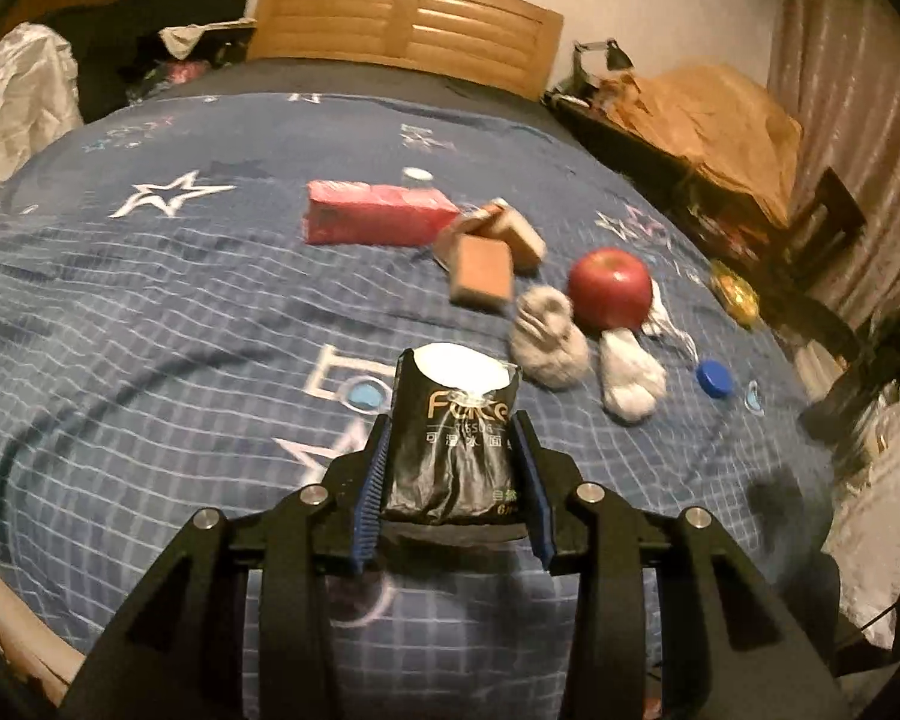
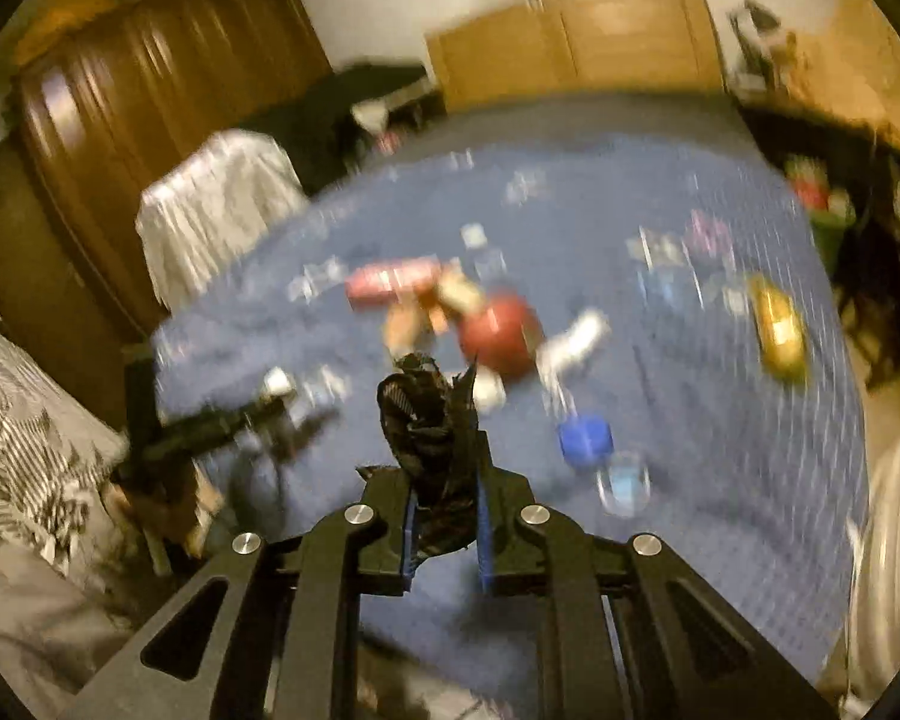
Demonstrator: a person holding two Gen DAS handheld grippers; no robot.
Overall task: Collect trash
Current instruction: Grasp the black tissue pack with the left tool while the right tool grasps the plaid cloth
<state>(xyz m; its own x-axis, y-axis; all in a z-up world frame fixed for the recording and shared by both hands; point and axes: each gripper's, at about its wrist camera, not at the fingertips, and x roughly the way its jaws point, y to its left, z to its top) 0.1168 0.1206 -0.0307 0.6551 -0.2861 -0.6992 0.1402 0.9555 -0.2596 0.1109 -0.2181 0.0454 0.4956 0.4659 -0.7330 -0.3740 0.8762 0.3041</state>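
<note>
Gripping a black tissue pack [image 1: 455, 450] between its blue-padded fingers [image 1: 371, 501], the left gripper [image 1: 453, 480] holds it above a blue checked bedspread [image 1: 150, 312] printed with stars. The fingers stand partly apart, pressed on both sides of the pack, whose white round end faces away from the camera.

Further along the bed lie a red carton [image 1: 375, 213], two tan boxes [image 1: 498, 252] touching each other, a red apple [image 1: 611, 288], a grey crumpled wad [image 1: 547, 339] just beside the apple, a white crumpled wad [image 1: 630, 378], a blue bottle cap [image 1: 714, 378] and a gold wrapper [image 1: 733, 289] near the bed's right edge. A wooden headboard [image 1: 408, 24] stands behind.

The right wrist view is strongly blurred. The right gripper [image 2: 447, 516] has its fingers [image 2: 485, 531] drawn close together, clamped on a crumpled black wrapper [image 2: 429, 420] that sticks up from between them, above the same bedspread [image 2: 720, 420]. The apple [image 2: 501, 333] and bottle cap [image 2: 585, 441] show beyond it, and a dark wooden wardrobe [image 2: 150, 90] stands at the left.
</note>
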